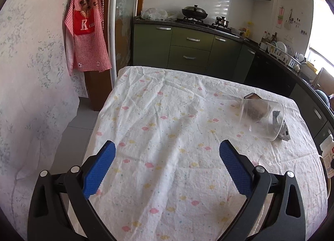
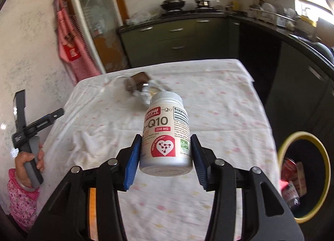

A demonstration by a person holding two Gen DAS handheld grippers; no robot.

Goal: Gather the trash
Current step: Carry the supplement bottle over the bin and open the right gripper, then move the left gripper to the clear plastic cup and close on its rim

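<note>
Two hand-held grippers: your right hand-held gripper (image 2: 165,153) clamps a white supplement bottle (image 2: 166,131) above the cloth-covered counter (image 2: 219,103), with a yellow-rimmed trash bin (image 2: 324,157) at the near right. Your left hand-held gripper (image 1: 167,153) hangs wide and empty. At the far right, a clear plastic cup (image 1: 262,115) lies tipped over.

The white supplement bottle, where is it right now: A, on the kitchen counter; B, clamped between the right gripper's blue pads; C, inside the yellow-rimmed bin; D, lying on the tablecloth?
B: the right wrist view shows the white supplement bottle pressed on both sides by the right gripper, lifted above the tablecloth, with the yellow-rimmed bin off to the side.
</note>
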